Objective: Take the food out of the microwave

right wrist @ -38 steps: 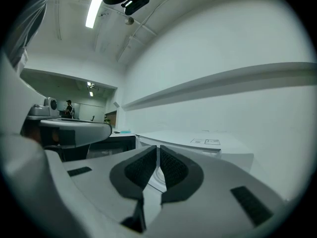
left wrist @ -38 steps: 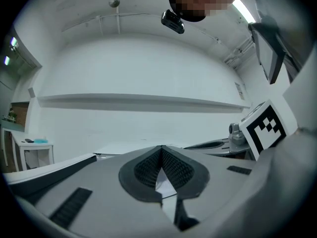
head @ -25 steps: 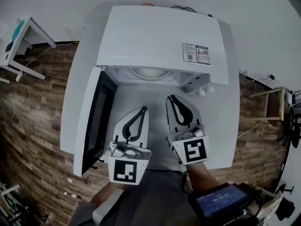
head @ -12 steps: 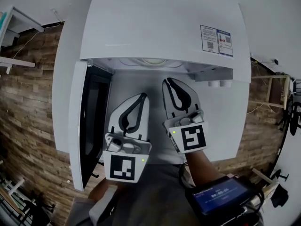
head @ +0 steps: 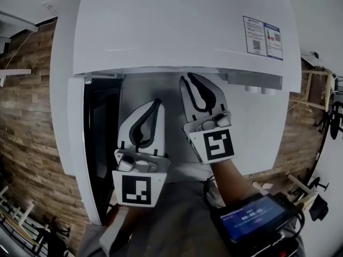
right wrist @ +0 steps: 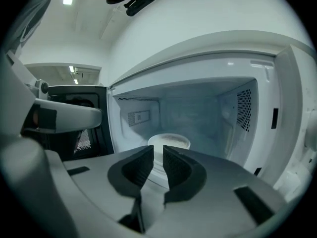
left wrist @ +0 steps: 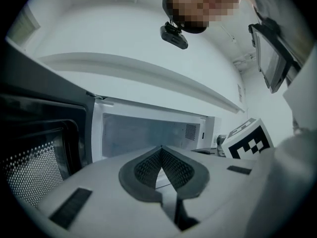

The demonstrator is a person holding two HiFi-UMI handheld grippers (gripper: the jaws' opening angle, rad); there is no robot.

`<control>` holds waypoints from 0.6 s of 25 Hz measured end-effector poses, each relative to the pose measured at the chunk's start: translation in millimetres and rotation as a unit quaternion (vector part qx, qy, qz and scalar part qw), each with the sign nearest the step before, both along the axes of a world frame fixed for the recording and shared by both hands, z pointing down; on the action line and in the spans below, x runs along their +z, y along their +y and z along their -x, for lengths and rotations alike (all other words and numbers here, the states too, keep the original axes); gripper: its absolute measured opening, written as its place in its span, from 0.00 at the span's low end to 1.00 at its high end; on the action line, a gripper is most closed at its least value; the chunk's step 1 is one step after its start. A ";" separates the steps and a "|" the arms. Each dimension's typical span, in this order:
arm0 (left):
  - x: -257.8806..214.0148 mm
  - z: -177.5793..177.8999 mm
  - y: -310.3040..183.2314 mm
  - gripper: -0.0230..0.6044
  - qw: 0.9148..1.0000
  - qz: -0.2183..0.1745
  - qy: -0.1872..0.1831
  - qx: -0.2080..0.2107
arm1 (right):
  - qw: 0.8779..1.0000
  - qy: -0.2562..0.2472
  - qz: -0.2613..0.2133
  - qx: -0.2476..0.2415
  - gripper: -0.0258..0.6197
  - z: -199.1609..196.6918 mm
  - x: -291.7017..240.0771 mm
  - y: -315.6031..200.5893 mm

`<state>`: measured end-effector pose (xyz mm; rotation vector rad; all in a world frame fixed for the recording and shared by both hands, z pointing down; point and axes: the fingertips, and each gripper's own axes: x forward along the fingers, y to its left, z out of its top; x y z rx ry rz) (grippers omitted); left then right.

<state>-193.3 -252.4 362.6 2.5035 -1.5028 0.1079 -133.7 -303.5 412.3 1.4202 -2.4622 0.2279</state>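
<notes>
Since the door (head: 99,143) hangs wide to the left, the mouth of the microwave (head: 177,31) is free. The left claw (head: 156,103) and right claw (head: 188,79) sit side by side just in front of it, both pointed inward — placed, I judge, for a reach to the food. The left claw is closed tip to tip with nothing in it. The right claw stands a little ahead, its jaws opening from a narrow slit with nothing between them.

The food is inside, in a pale round bowl (right wrist: 169,142) on the cavity floor, apart from both claws. Only the right gripper view shows it. In the head view the microwave's top hides the cavity, and the left gripper view catches just the back wall and the door's mesh window (left wrist: 34,167). The head view alone shows how the two claws stand to each other.
</notes>
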 end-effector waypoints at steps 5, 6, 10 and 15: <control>8.8 -3.4 4.5 0.05 1.000 0.022 0.013 0.003 | 1.000 0.004 -0.006 -0.006 0.29 5.1 -1.5 -9.2; 9.1 -4.7 5.5 0.05 1.000 0.024 0.016 0.004 | 1.000 0.006 -0.006 -0.005 0.32 4.7 -0.9 -11.2; 8.8 -8.9 6.2 0.05 0.999 0.023 0.020 0.011 | 0.999 0.026 0.020 0.000 0.58 3.0 9.5 -20.7; 11.4 -1.8 1.6 0.05 0.999 0.028 0.020 0.002 | 0.999 0.045 0.009 -0.001 0.73 13.8 18.3 -46.1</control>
